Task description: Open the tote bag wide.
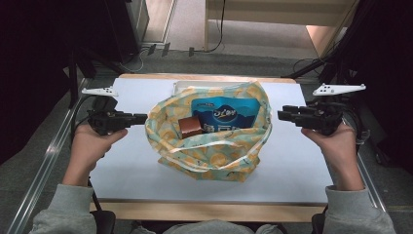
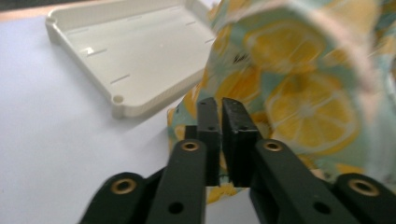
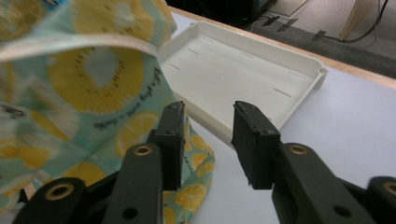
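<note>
A cloth bag [image 1: 214, 158] printed with lemons stands mouth-open in the middle of the white table [image 1: 302, 165]. Inside it are a blue packet [image 1: 226, 114] and a brown box [image 1: 190, 126]. My left gripper [image 1: 143, 118] points at the bag's left rim with its tips right against the cloth. In the left gripper view the jaws of that gripper [image 2: 219, 106] stand together in front of the bag [image 2: 299, 93], and I see no cloth pinched between them. My right gripper [image 1: 280, 114] sits just off the bag's right side. Its jaws [image 3: 208, 109] are apart with nothing between them, and the bag [image 3: 93, 70] lies to their left.
A shallow cream tray [image 1: 182, 87] lies behind the bag at the table's far edge; the tray [image 2: 135, 51] is bare inside, as the right gripper view of the tray [image 3: 243, 70] confirms. Dark stands and cables flank the table.
</note>
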A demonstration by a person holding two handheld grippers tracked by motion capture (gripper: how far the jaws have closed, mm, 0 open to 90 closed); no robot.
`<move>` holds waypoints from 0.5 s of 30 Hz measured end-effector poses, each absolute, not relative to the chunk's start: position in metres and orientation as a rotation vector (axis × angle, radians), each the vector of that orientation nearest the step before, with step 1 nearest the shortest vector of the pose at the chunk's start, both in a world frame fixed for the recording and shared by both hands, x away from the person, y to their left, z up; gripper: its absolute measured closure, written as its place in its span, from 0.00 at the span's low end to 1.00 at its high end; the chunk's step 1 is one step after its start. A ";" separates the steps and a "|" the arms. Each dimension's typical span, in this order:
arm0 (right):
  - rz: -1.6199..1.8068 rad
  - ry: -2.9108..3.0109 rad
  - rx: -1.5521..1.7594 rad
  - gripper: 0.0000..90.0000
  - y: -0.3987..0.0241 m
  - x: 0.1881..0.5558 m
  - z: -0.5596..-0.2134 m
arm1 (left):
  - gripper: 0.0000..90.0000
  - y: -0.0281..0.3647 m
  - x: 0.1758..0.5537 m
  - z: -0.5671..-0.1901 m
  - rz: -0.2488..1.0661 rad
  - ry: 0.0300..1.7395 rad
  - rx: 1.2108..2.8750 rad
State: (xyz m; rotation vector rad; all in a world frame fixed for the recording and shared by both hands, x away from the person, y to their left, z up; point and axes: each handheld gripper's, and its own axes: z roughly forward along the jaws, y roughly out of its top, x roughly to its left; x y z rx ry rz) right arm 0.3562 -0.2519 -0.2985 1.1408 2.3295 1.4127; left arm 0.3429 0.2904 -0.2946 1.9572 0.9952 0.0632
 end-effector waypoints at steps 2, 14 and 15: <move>1.410 2.335 1.125 0.80 -0.251 0.355 -0.290 | 1.00 0.288 0.342 -0.284 0.085 0.977 1.971; 1.463 2.366 1.006 1.00 -0.236 0.346 -0.228 | 1.00 0.274 0.340 -0.236 0.099 0.873 1.985; 1.463 2.366 1.006 1.00 -0.236 0.346 -0.228 | 1.00 0.272 0.339 -0.233 0.102 0.873 1.988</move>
